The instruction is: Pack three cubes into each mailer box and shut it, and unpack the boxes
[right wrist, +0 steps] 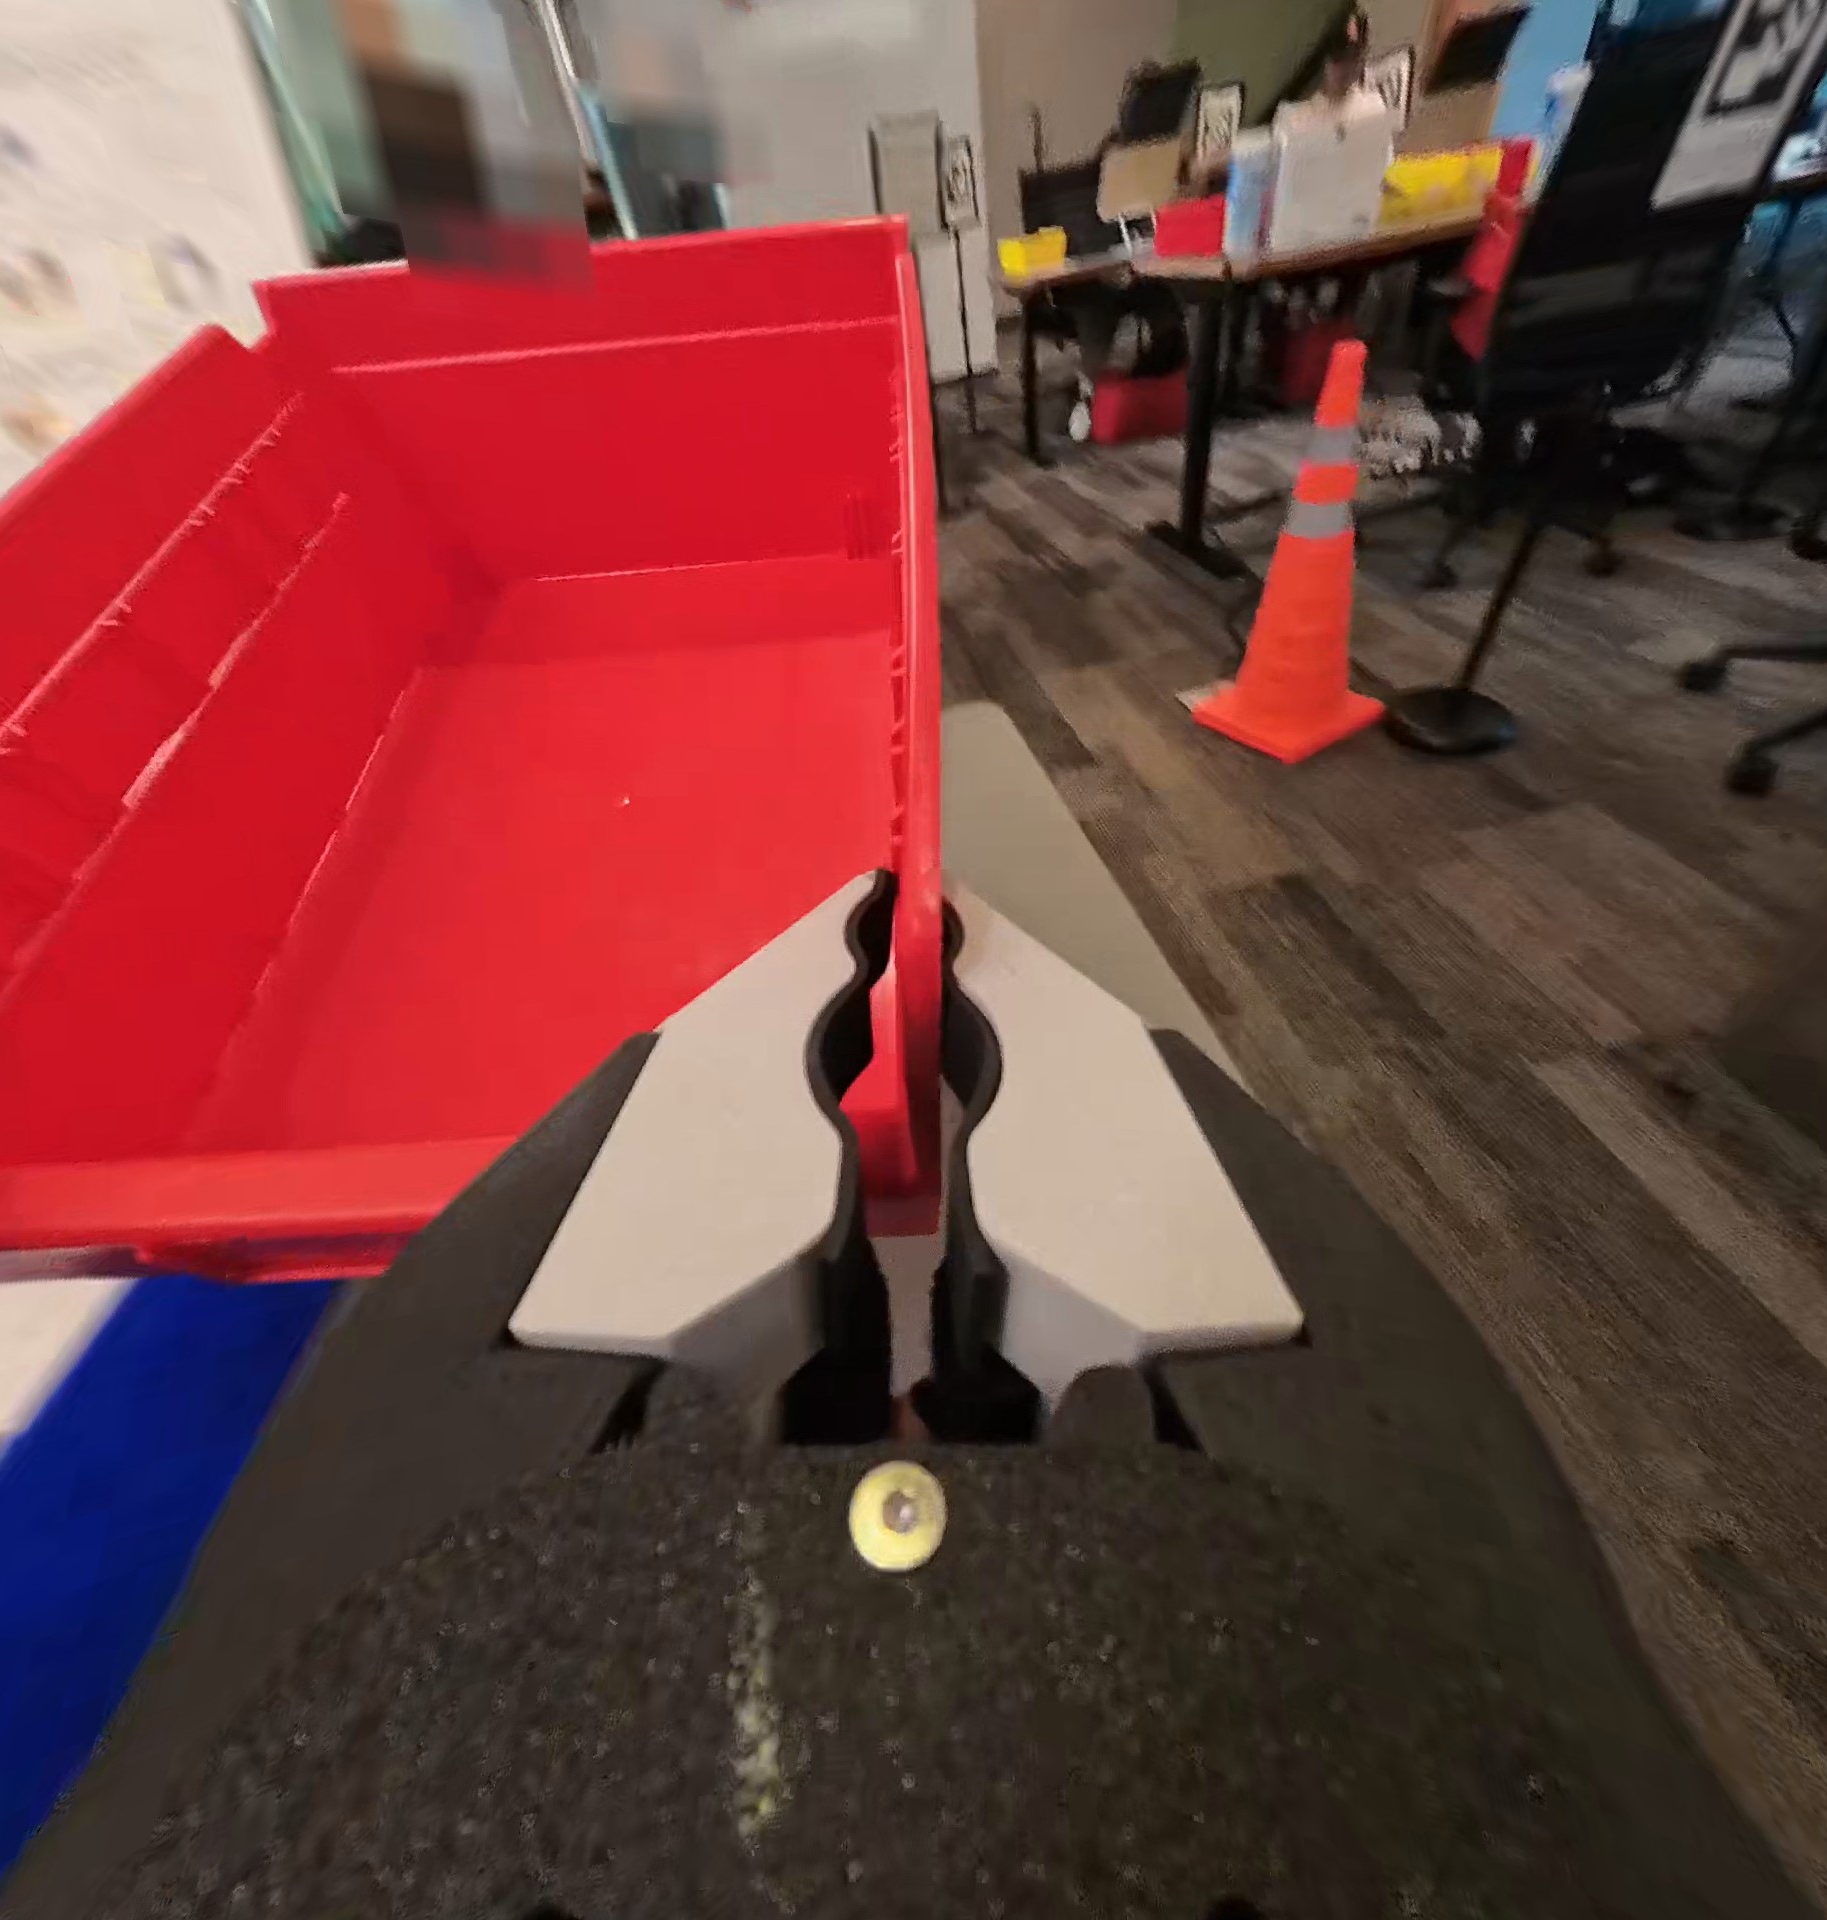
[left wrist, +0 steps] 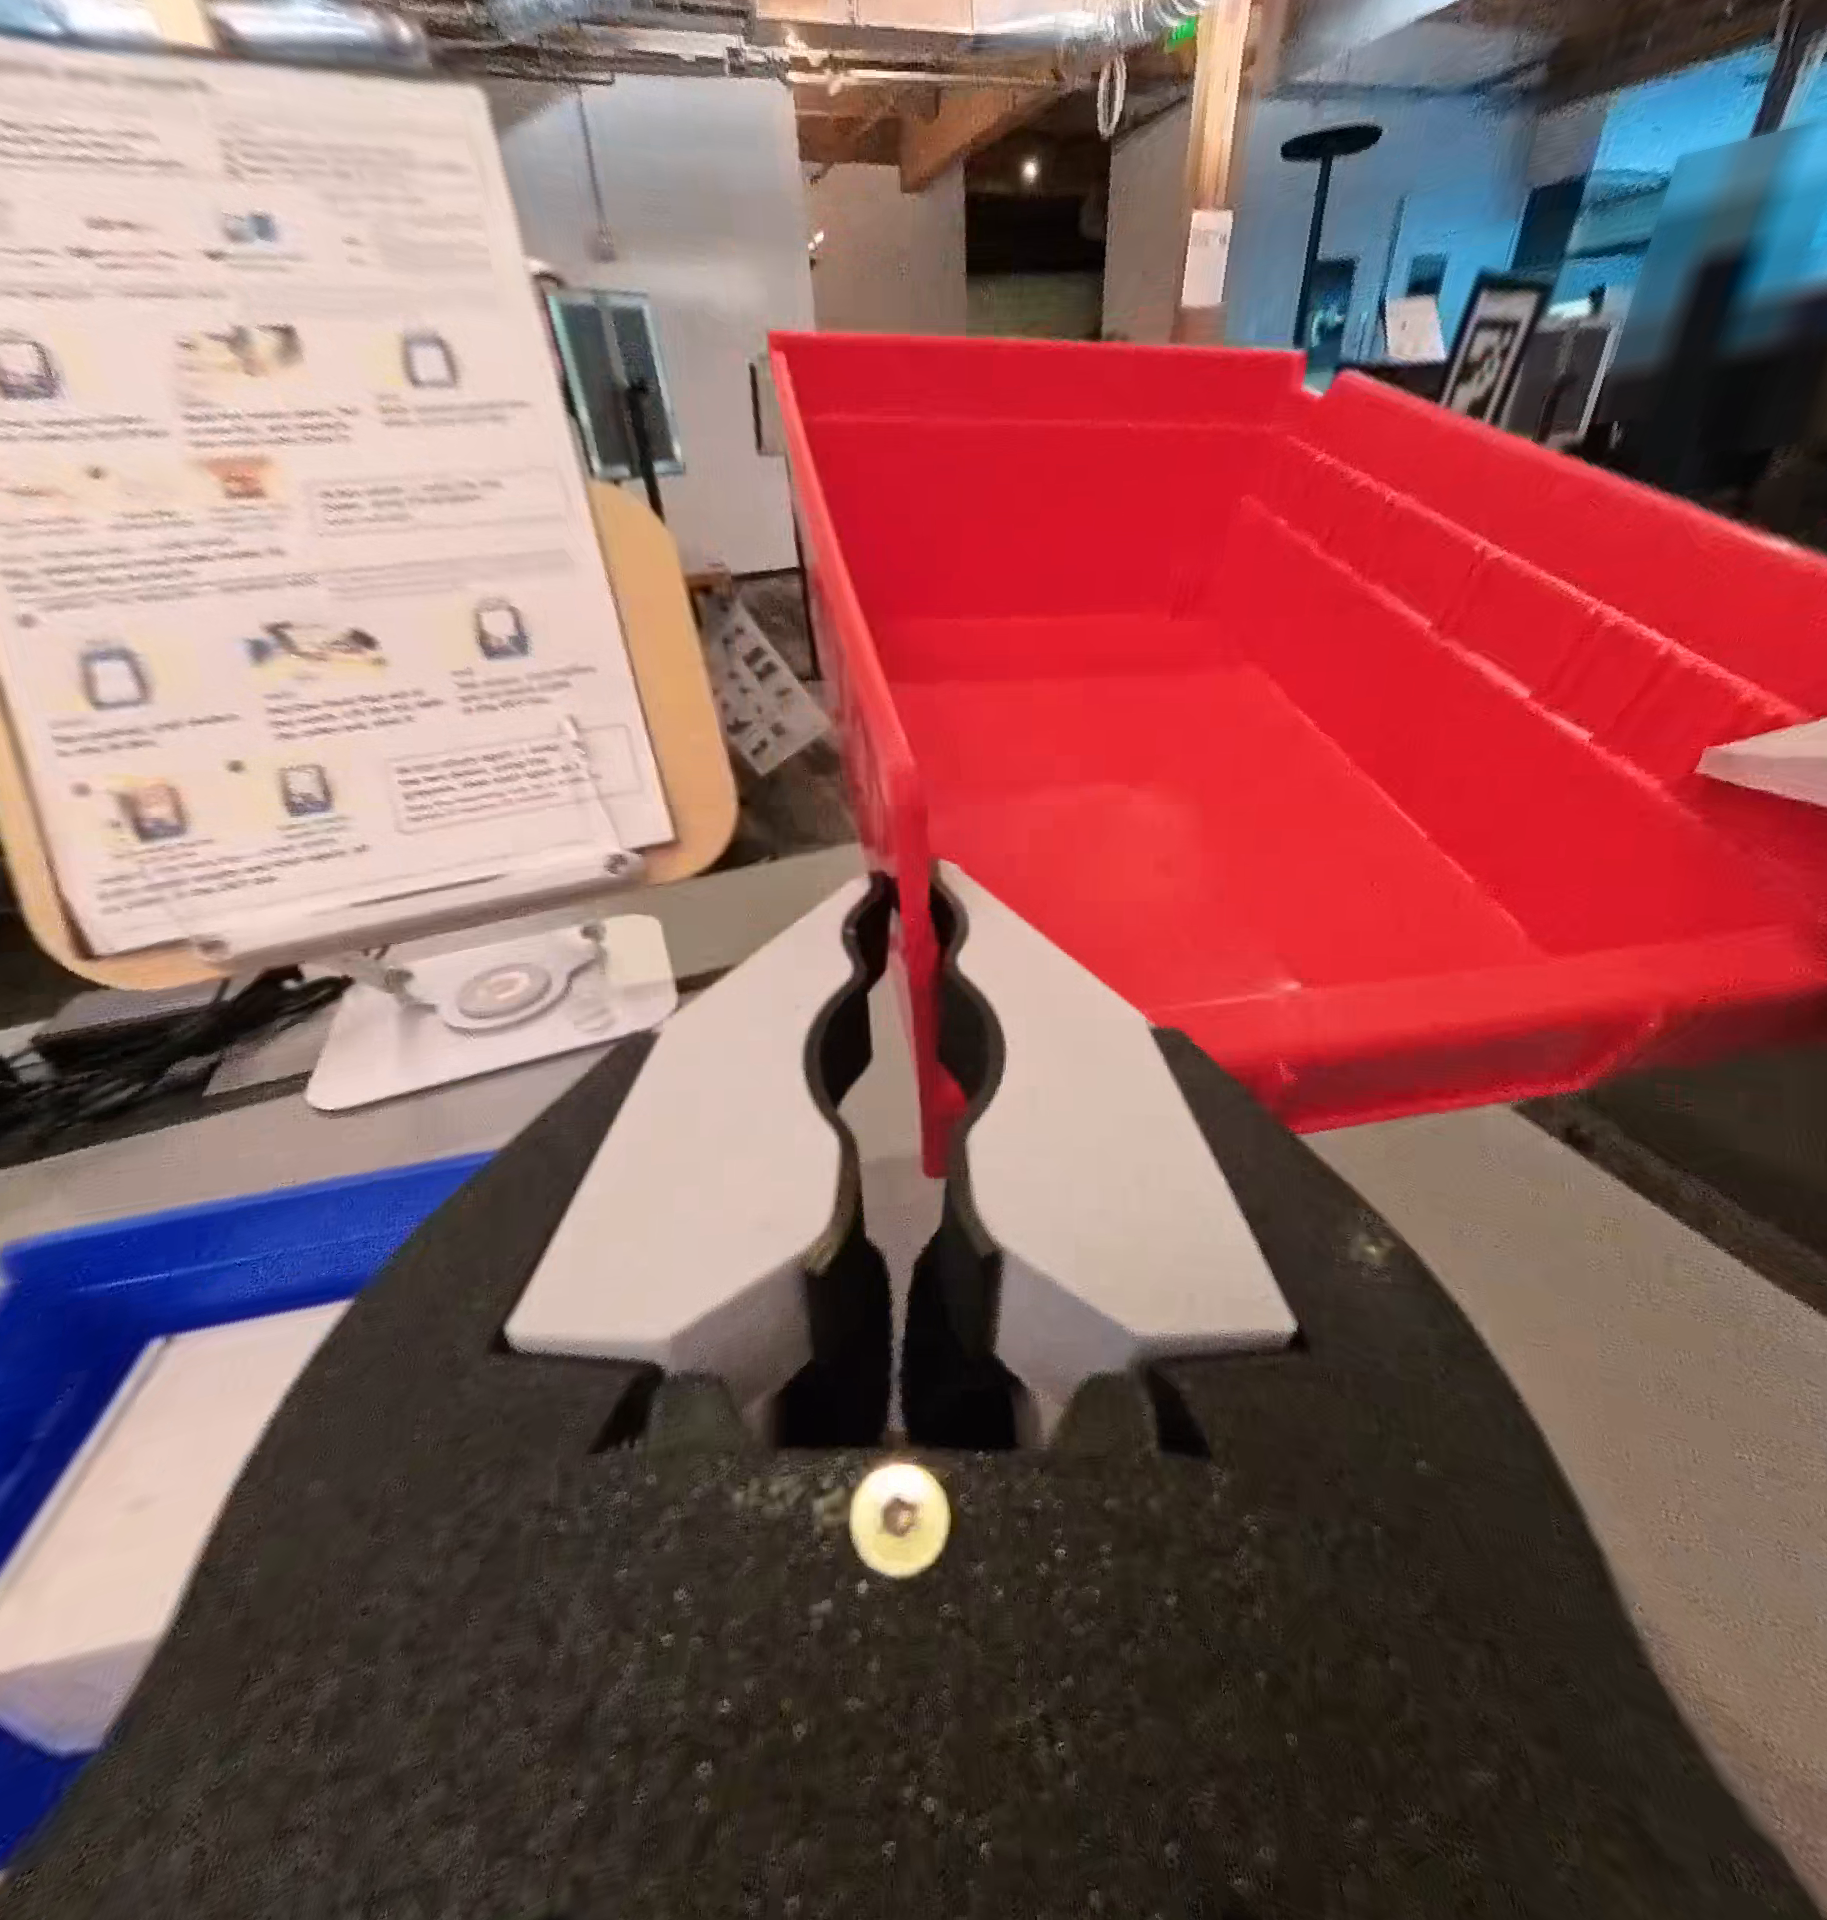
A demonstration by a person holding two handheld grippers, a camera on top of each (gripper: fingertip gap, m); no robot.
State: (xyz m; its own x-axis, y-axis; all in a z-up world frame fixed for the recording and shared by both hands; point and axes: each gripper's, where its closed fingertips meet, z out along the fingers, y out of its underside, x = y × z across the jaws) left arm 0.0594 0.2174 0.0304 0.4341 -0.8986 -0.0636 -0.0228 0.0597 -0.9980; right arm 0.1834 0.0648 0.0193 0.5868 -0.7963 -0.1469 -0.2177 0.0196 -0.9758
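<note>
An empty red plastic bin [left wrist: 1252, 790] is held up off the table, tilted. My left gripper [left wrist: 914, 894] is shut on the bin's left side wall. My right gripper [right wrist: 919, 904] is shut on the bin's right side wall; the bin [right wrist: 576, 779] fills the left half of the right wrist view. The tip of the right gripper [left wrist: 1802, 764] shows at the right edge of the left wrist view. No cubes or mailer boxes are in view.
A blue bin [left wrist: 109, 1351] sits low on the left, also in the right wrist view [right wrist: 109, 1507]. An instruction sheet on a stand [left wrist: 265, 499] stands at the back left beside black cables [left wrist: 130, 1049]. An orange cone [right wrist: 1304, 582], chairs and desks stand on the floor to the right. Some 20 centimetres of space lies between my two pairs of fingers.
</note>
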